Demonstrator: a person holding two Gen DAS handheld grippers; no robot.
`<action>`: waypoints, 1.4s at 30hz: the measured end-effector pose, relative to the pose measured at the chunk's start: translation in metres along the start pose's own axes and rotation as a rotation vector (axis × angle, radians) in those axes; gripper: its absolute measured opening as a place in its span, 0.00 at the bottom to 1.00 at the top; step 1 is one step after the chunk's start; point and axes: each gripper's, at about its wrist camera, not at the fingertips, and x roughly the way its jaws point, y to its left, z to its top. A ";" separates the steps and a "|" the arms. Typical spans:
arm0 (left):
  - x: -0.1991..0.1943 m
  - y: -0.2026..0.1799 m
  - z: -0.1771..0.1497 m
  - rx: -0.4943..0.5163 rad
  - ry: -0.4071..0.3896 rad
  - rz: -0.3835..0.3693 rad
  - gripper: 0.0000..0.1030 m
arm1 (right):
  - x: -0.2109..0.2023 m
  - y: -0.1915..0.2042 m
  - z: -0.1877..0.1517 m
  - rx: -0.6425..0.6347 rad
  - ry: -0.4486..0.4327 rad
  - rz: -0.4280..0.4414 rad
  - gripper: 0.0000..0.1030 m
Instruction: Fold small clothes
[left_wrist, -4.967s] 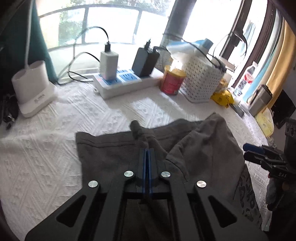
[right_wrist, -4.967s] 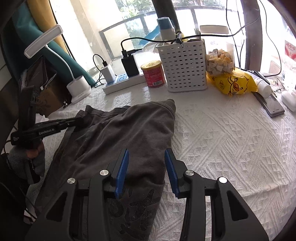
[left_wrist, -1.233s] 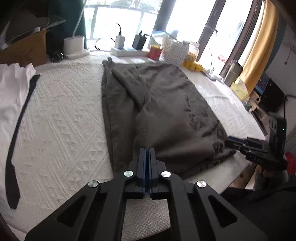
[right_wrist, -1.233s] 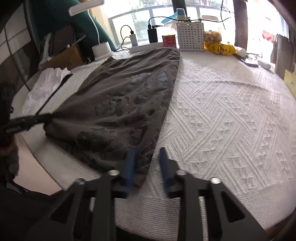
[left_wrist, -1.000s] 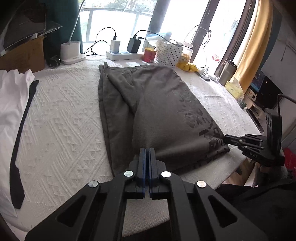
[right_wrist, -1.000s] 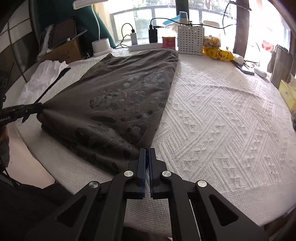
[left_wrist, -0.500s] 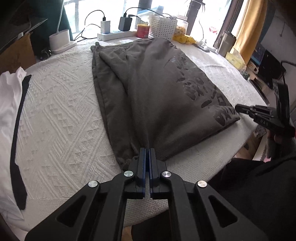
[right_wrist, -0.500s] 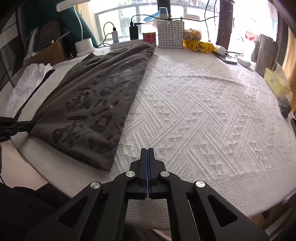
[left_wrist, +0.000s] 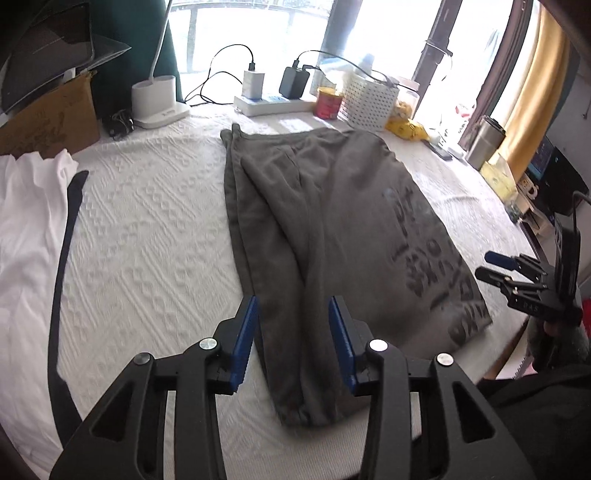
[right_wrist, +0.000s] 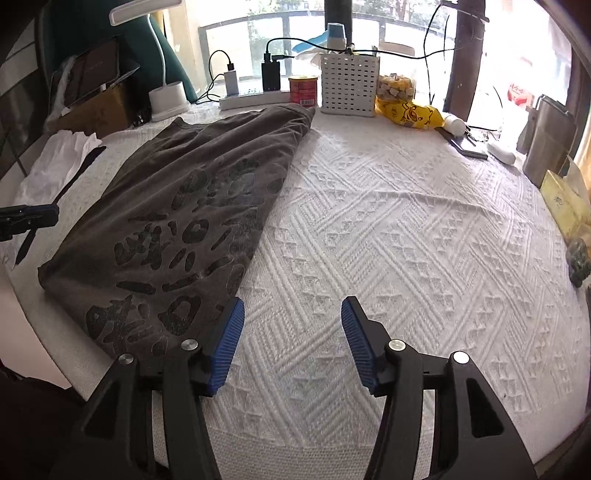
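Note:
A dark grey shirt (left_wrist: 332, 221) with a dark print lies folded lengthwise and flat on the white textured tablecloth (left_wrist: 147, 229). My left gripper (left_wrist: 293, 301) hovers over the shirt's near left corner. Its jaws are opening; the cloth lies under the gap and the pads do not press on it. In the right wrist view the shirt (right_wrist: 192, 192) fills the left half. My right gripper (right_wrist: 293, 301) is over bare tablecloth (right_wrist: 406, 229) just right of the shirt's near right corner, jaws opening, nothing between them. Each gripper also shows in the other's view: right gripper (left_wrist: 487, 265), left gripper (right_wrist: 44, 218).
A white garment (left_wrist: 26, 206) with a black strip lies at the left. Along the far edge stand a lamp base (left_wrist: 155, 98), a power strip (left_wrist: 269, 105), a red can (left_wrist: 328, 103), a white basket (right_wrist: 349, 85), a yellow bag (right_wrist: 410, 110) and a steel tumbler (right_wrist: 546, 140). The table's near edge is just below both grippers.
Half a second ago both grippers were shut, the left on the shirt's near corner. Both now stand open, and the shirt lies loose on the table.

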 end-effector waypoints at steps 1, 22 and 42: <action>0.001 0.002 0.004 0.001 -0.004 0.003 0.38 | 0.002 -0.002 0.003 0.002 0.000 0.002 0.56; 0.084 0.022 0.098 0.003 -0.039 -0.004 0.38 | 0.046 -0.025 0.080 0.017 -0.035 0.023 0.56; 0.112 0.023 0.113 0.119 -0.023 -0.002 0.06 | 0.098 -0.046 0.151 -0.034 -0.058 0.033 0.56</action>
